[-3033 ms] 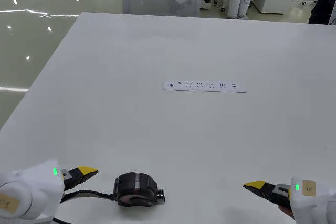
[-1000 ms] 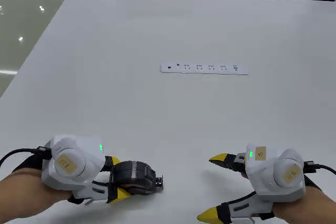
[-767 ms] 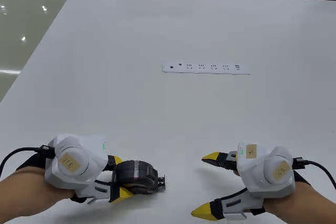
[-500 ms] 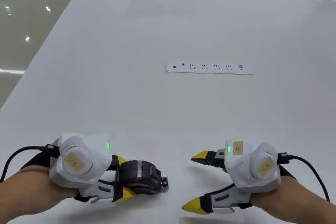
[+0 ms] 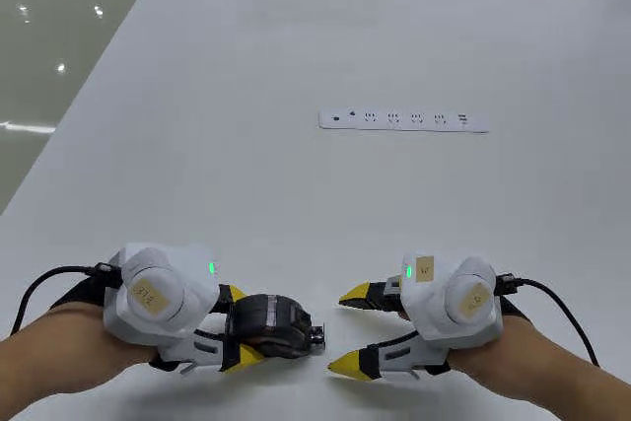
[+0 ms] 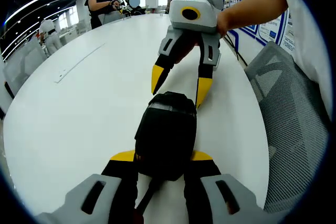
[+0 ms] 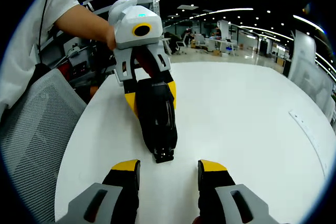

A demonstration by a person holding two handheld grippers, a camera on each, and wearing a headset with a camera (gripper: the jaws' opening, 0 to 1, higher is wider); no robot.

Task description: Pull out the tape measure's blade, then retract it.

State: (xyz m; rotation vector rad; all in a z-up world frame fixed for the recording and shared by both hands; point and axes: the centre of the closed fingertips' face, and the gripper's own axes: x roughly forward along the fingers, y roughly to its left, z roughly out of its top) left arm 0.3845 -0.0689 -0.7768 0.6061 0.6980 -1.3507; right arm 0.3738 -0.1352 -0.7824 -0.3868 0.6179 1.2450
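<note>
The tape measure (image 5: 271, 322), a black case lying on its side, rested on the white desk (image 5: 296, 66) close to its near edge. The left tool (image 5: 240, 325) was clenched on the case, one yellow-tipped jaw on each flank; the left gripper view (image 6: 163, 156) showed the case (image 6: 165, 135) held between these jaws and extending forward beyond them. The blade's hook (image 5: 317, 335) protruded only slightly from the case's end and pointed toward the right tool (image 5: 348, 330). That tool was released, its jaws spread, with the tips just beside the hook but apart from it. In the right gripper view (image 7: 169, 166) the hook (image 7: 164, 156) lay just ahead of the gap between the jaws. A white power strip (image 5: 404, 120) lay flat near the middle of the desk, well apart from both tools.
</note>
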